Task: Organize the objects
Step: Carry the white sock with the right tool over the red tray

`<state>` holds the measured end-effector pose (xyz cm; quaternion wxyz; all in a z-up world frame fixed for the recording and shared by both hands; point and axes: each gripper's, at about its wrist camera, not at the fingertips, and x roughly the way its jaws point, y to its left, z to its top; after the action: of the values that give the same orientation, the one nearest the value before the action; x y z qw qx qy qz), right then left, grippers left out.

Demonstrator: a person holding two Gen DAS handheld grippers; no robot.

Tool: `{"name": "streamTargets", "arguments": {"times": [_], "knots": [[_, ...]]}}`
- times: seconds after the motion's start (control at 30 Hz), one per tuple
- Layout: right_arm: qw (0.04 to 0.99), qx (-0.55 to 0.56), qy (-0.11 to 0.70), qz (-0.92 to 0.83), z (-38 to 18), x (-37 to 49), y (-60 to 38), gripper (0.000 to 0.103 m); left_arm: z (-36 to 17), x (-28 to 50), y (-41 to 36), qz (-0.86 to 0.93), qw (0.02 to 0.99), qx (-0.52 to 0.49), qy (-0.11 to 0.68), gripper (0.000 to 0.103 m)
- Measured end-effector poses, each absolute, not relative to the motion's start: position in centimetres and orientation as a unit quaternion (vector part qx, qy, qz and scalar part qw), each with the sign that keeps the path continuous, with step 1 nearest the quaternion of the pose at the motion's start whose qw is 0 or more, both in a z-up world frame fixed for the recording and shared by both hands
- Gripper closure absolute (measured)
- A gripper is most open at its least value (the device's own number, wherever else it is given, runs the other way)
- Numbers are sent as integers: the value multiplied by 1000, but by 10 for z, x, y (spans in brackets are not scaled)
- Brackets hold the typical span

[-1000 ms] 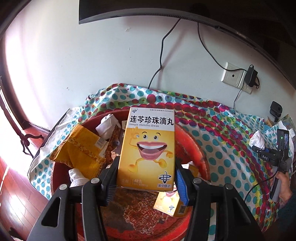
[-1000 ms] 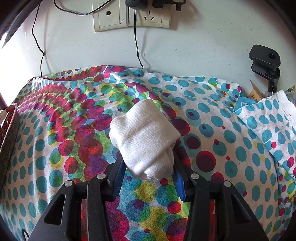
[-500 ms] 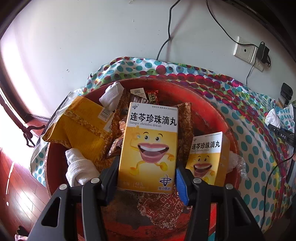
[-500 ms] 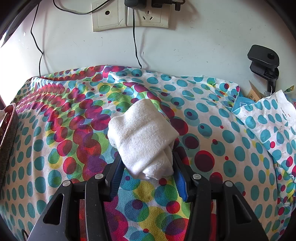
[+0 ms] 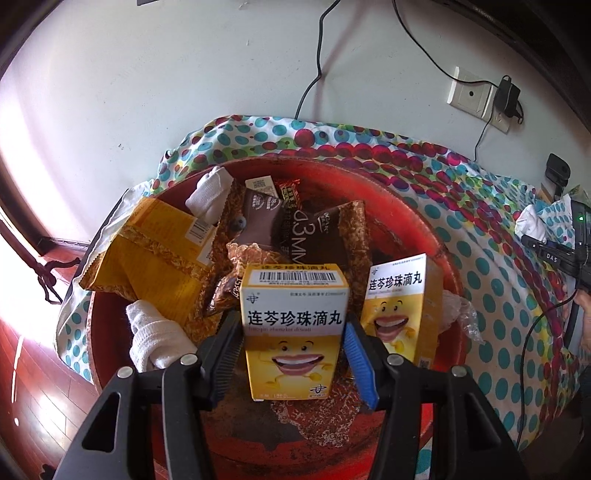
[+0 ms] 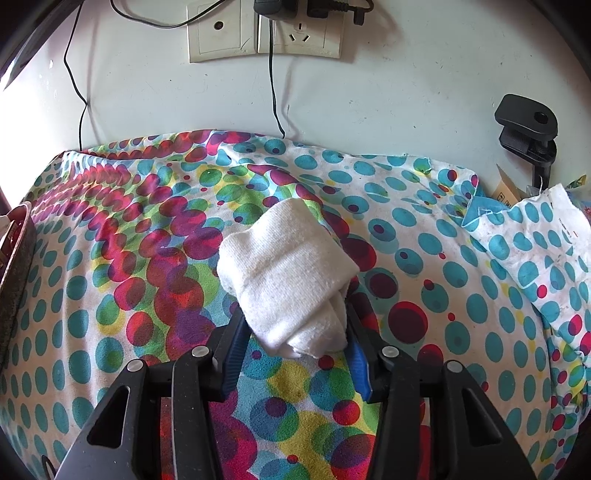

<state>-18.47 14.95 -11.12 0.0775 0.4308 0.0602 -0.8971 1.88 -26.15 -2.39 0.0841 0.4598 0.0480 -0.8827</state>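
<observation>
My left gripper is shut on a yellow medicine box with a smiling mouth, held upright inside the red round tray. A second identical box stands in the tray just to its right. The tray also holds yellow packets, brown snack packets and rolled white cloths. My right gripper is shut on a rolled white cloth above the polka-dot tablecloth.
The tray's edge shows at the far left of the right wrist view. Wall sockets with cables sit on the wall behind. A black clamp stands at the back right. The wooden floor lies left of the table.
My left gripper has lowered the medicine box deeper into the tray and tilted it, so its barcoded top now shows. The right gripper has held nearly still with the cloth.
</observation>
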Motion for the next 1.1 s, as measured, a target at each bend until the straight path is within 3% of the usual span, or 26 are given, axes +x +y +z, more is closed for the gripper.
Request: {"name": "streamTargets", "arguments": {"times": [0.2, 0.5, 0.77, 1.1], "knots": [[72, 422, 93, -899, -111, -183, 145, 71, -15, 22, -252, -893, 73, 444, 24, 48], [54, 401, 94, -910, -105, -177, 153, 72, 8, 36, -250, -910, 67, 409, 1, 48], [41, 384, 121, -914, -101, -182, 147, 72, 28, 54, -283, -921, 100, 374, 36, 47], [87, 382, 79, -917, -71, -148, 103, 72, 18, 66, -340, -905, 171, 369, 124, 47]]}}
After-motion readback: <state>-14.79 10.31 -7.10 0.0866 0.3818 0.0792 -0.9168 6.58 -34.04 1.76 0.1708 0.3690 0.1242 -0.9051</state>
